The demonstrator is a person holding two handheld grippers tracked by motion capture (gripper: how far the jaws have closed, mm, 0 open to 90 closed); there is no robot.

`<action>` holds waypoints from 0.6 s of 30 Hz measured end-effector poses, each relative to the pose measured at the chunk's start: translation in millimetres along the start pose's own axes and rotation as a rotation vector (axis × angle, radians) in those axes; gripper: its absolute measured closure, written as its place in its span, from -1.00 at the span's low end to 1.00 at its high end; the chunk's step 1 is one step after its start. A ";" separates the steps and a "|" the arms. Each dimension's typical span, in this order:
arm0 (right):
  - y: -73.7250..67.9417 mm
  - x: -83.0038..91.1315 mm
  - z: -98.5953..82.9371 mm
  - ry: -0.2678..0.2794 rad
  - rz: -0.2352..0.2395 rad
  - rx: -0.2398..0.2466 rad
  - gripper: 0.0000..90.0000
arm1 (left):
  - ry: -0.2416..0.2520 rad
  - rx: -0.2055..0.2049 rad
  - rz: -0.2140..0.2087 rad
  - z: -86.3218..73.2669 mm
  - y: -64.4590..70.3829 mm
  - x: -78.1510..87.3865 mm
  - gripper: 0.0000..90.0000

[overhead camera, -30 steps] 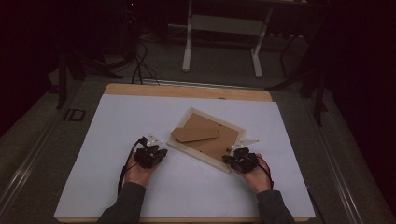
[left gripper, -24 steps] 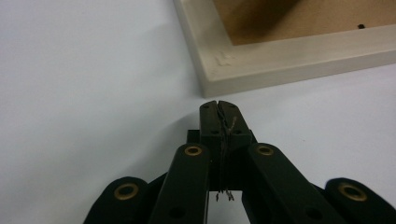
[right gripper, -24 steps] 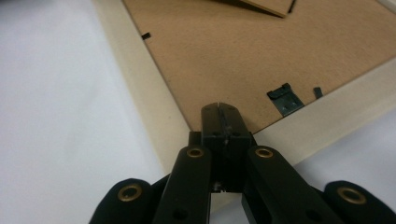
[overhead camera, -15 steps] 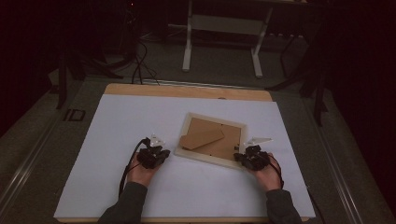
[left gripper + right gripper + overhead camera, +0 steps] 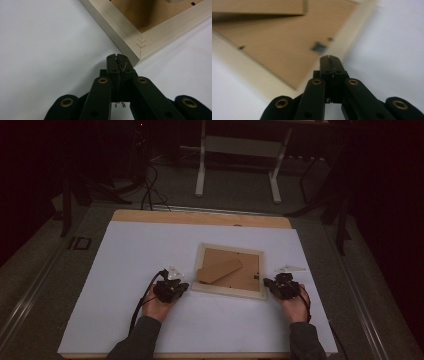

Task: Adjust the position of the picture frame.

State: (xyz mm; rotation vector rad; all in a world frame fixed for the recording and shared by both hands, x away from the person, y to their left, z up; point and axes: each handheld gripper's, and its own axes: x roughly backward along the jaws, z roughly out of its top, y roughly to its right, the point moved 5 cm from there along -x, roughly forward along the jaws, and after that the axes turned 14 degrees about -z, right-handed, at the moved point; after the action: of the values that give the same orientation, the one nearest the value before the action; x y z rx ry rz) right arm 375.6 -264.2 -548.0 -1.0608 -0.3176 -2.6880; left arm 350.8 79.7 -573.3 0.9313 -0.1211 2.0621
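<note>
A pale wooden picture frame (image 5: 230, 289) lies back side up on the white table top (image 5: 130, 265), its brown backing board and stand showing. My left gripper (image 5: 183, 286) is shut and empty, its tips at the frame's near left corner (image 5: 140, 51). My right gripper (image 5: 267, 282) is also shut and empty, beside the frame's near right corner (image 5: 294, 83). In the left gripper view the closed jaws sit just short of the corner joint. In the right gripper view the closed jaws rise over the brown backing board (image 5: 282, 47), which looks blurred.
The white sheet covers a wooden table (image 5: 200, 217) whose far edge shows as a bare strip. A white-legged stand (image 5: 240, 150) and cables (image 5: 150, 190) are on the floor beyond. Dark floor surrounds the table on both sides.
The frame has turned from a diagonal lie to nearly square with the table. My right gripper moved right and slightly nearer along with its corner; the left gripper stayed about where it was.
</note>
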 end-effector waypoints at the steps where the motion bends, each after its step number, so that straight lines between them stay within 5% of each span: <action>1: 3.3 -0.6 -1.1 -0.002 -0.017 -0.015 1.00 | -0.001 -0.001 0.000 0.3 0.3 -0.4 0.99; 18: 2.8 -12.8 -10.6 -0.050 -0.030 -0.099 1.00 | 0.008 -0.018 0.006 3.5 5.0 -7.2 1.00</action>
State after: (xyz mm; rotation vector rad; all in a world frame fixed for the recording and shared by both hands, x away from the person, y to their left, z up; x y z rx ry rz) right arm 378.8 -268.1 -564.2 -1.1616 -0.2132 -2.7319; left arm 351.7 70.4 -574.3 0.9125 -0.1378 2.0667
